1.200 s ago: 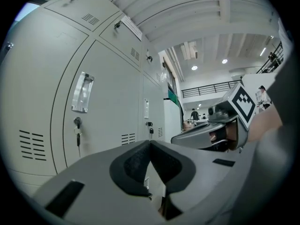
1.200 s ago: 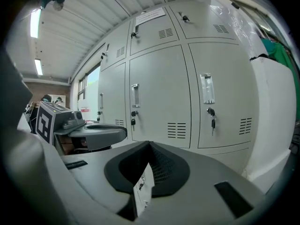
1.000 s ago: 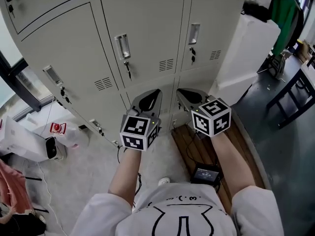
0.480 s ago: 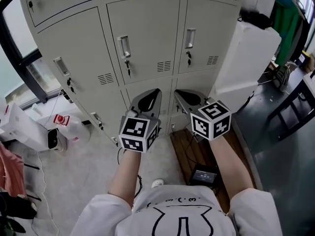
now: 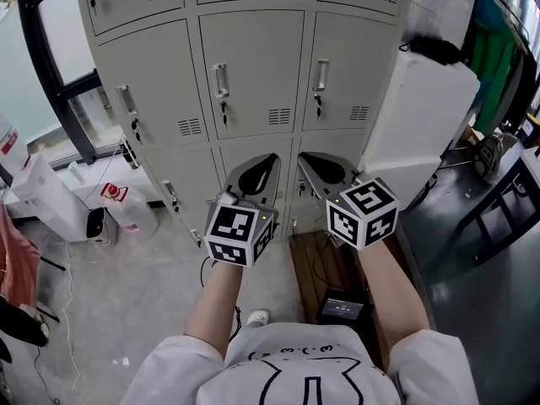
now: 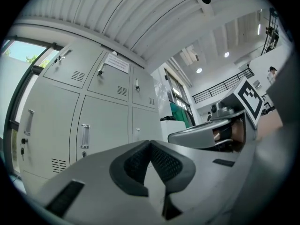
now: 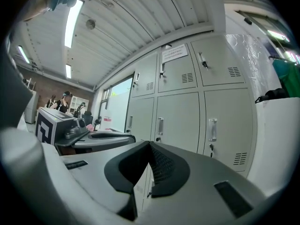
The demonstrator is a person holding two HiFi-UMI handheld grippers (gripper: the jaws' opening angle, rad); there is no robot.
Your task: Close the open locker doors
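Observation:
The grey locker bank [image 5: 253, 70] fills the top of the head view, and every door I can see lies flush: the left door [image 5: 148, 91], the middle one and the right door [image 5: 346, 66], each with a handle and a key. My left gripper [image 5: 268, 159] and right gripper [image 5: 305, 159] are held side by side, pointing at the bottom row of doors, apart from them. Both are shut with nothing between the pads. In the left gripper view the left gripper [image 6: 150, 143] faces the closed doors [image 6: 101, 135]. The right gripper [image 7: 150, 144] faces closed doors [image 7: 180, 121] too.
A tall white cabinet [image 5: 430, 116] stands against the lockers' right side. A wooden board [image 5: 325, 268] with a black device [image 5: 340, 308] lies on the floor under my right arm. A white appliance [image 5: 59, 209] and a bottle [image 5: 118, 201] sit at left, a dark bench [image 5: 506, 209] at right.
Both grippers have risen together and stayed shut. The head view has tilted up, so the row of lockers above now shows more fully.

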